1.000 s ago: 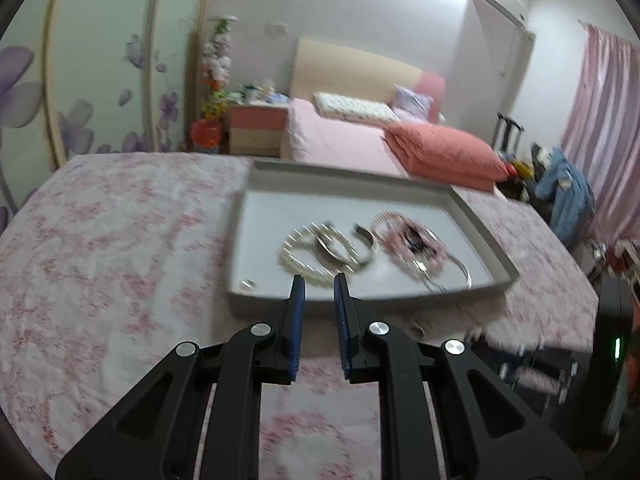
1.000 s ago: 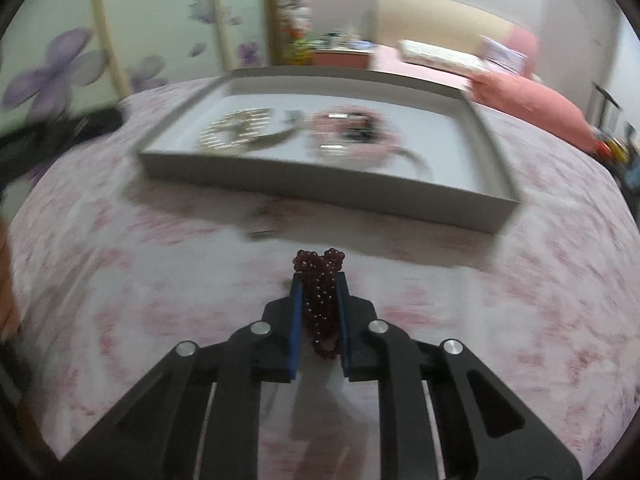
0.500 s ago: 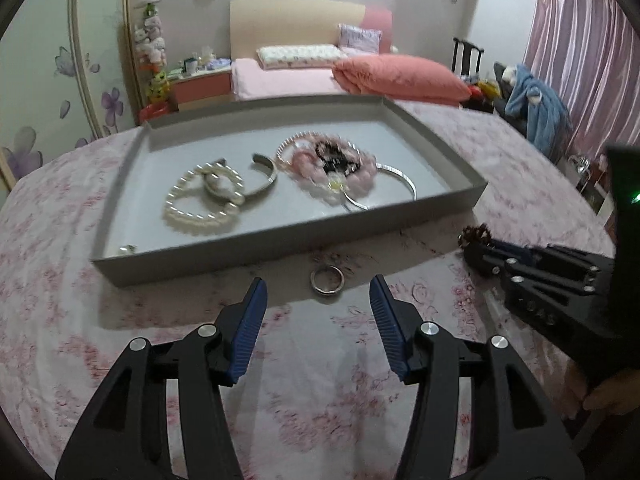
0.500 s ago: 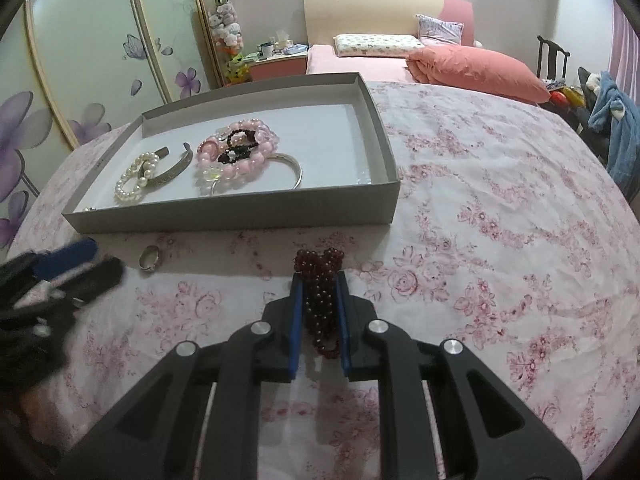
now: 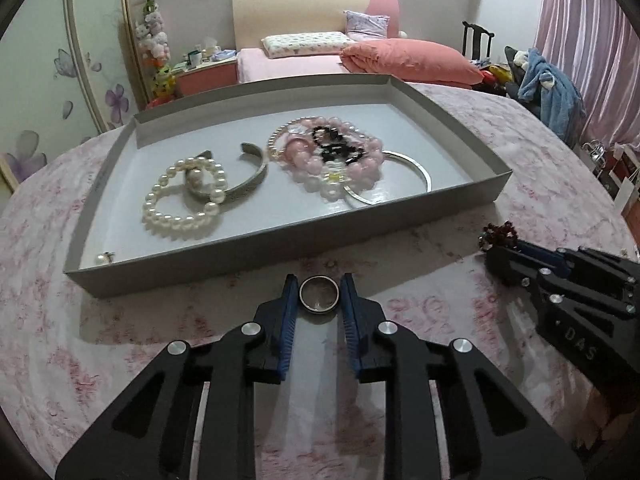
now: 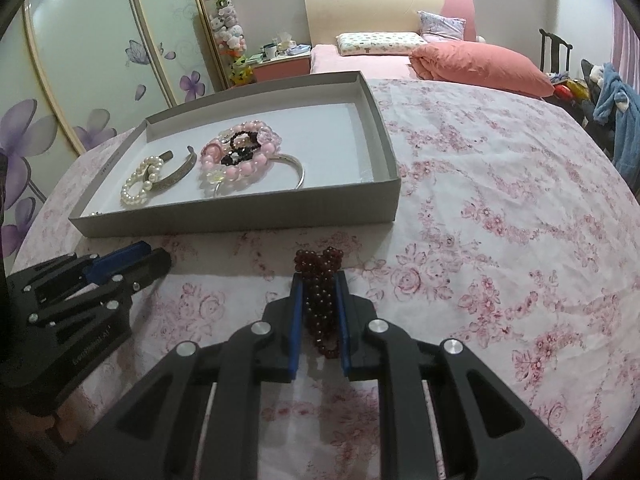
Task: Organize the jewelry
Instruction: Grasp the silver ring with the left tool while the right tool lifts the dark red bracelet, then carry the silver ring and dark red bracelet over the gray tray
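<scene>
Bedroom. A bed (image 5: 360, 60) stands at the far wall; nightstand (image 5: 206, 76) left of it, pink curtains (image 5: 592, 40) right.

Dim indoor light, sharp centre, fisheye bending and dark vignetted corners.

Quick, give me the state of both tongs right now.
Left tongs: closing around the silver ring on the tablecloth, pads at its sides.
Right tongs: shut on the dark red bead bracelet.
</scene>
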### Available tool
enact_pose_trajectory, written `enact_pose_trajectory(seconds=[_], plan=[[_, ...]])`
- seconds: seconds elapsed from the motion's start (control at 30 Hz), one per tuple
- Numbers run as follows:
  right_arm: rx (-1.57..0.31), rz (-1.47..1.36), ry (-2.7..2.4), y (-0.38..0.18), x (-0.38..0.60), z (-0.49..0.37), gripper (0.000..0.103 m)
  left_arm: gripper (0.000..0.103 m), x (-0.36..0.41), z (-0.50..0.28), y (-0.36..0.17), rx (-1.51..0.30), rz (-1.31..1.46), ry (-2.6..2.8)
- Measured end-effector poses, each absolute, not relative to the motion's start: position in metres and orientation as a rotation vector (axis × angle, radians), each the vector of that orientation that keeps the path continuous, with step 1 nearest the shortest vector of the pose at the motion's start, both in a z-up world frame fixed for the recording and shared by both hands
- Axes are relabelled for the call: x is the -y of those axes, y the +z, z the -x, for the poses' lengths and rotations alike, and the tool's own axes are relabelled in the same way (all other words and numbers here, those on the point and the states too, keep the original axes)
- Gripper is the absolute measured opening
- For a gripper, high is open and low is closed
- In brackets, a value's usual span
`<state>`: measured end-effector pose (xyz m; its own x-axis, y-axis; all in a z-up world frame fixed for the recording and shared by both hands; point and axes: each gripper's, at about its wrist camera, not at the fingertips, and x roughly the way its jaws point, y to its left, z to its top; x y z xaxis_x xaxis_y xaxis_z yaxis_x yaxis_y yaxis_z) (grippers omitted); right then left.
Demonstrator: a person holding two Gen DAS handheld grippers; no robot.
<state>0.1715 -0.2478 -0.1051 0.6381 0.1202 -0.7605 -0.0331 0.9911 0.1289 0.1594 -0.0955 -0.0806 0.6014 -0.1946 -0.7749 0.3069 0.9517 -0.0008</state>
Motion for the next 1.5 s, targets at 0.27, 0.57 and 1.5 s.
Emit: enact_pose_trajectory(seconds=[0.27,0.57,1.5], plan=[[-0.89,-0.046,0.165,-0.104,0.219,-0.167,0.016,0.023,0.044,-0.15,-0.08,-0.884,-0.122,-0.213],[-0.888,0.0,0.162,-0.104,0.208,-0.163,0.019,0.027,0.034,-0.146,-0.079,-0.884,-0.116,-0.192],[-0.735,-0.035,0.21,-0.061,0.202,-0.138,0.013,0.023,0.013,-0.121,-0.042,-0.728,0.001,-0.186]])
